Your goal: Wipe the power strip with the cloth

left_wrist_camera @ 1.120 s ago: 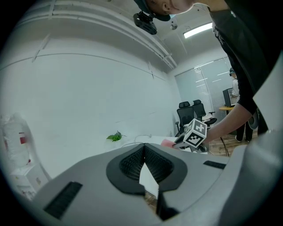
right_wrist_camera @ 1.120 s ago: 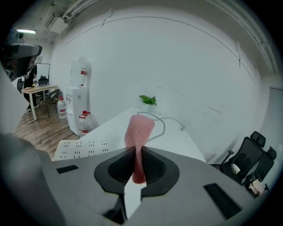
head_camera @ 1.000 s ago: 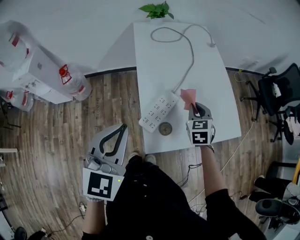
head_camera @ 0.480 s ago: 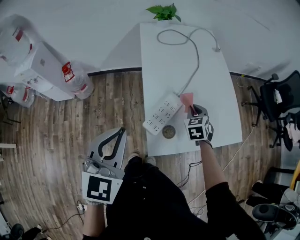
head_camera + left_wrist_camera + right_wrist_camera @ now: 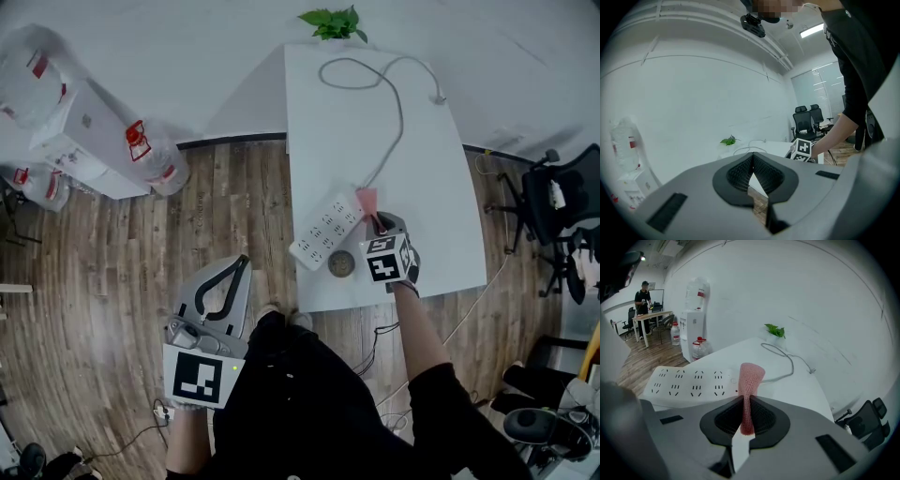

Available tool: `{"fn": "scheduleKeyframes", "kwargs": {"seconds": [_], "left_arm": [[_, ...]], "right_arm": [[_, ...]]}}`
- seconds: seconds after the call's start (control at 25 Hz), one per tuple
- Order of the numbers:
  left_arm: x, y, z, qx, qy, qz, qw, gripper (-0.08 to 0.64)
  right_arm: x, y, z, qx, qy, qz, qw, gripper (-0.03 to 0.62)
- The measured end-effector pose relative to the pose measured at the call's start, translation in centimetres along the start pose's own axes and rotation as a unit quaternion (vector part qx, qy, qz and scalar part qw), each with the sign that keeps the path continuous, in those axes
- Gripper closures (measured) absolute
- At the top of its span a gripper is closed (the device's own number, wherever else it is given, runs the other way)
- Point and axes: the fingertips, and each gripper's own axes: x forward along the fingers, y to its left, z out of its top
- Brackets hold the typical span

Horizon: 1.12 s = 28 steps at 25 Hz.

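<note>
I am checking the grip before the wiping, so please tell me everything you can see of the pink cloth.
The cloth is pink with a fine mesh-like weave. The right gripper clamps it as a narrow folded strip; its free end stands out beyond the jaws, flaring a little. It is near the cord end of the white power strip; whether it touches the strip cannot be told.

The room is lit evenly by a long white ceiling lamp (image 5: 810,31), and picture edges are bent and vignetted.
</note>
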Motion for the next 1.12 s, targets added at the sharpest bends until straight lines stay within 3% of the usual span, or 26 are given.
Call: {"fn": "scheduleKeyframes", "kwargs": {"seconds": [1.12], "left_arm": [[-0.7,1.0,-0.3,-0.003,-0.007,0.003,1.0000,0.546]], "right_arm": [[-0.9,7.6,0.4,-0.050,0.001,0.071,0.996,0.541]]}}
